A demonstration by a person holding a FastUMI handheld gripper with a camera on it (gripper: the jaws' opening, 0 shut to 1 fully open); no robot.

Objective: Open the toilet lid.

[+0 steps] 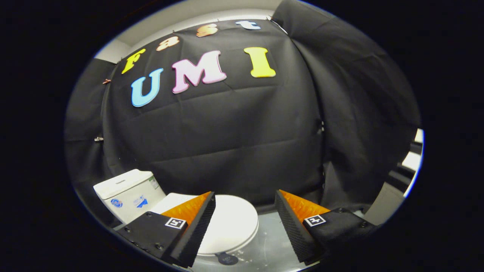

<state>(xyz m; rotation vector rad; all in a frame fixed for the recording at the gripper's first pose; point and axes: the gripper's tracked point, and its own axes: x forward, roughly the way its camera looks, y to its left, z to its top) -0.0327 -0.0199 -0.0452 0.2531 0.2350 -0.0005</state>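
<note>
Step in hand: approach; lid not yet touched. My gripper [245, 223] spread wide, nothing between fingers, held above and near side of small toilet [181, 211]. Toilet lid [230, 223] down flat on seat, showing between and just beyond fingers, toward left one. Tank [126, 192] far left, against booth wall. Toilet stands on pale table [272, 241]. Dark round mark at lid's near edge, nature unclear. Next move, in my judgement: lower, bring one fingertip under near rim, lift lid back toward tank.

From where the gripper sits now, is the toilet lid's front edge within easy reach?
Probably yes. The gripper is open, fingers spread wide, and the closed lid lies just ahead between them. Nothing stands between the fingers and the lid's front edge; the tank is off beyond the left finger.
</note>
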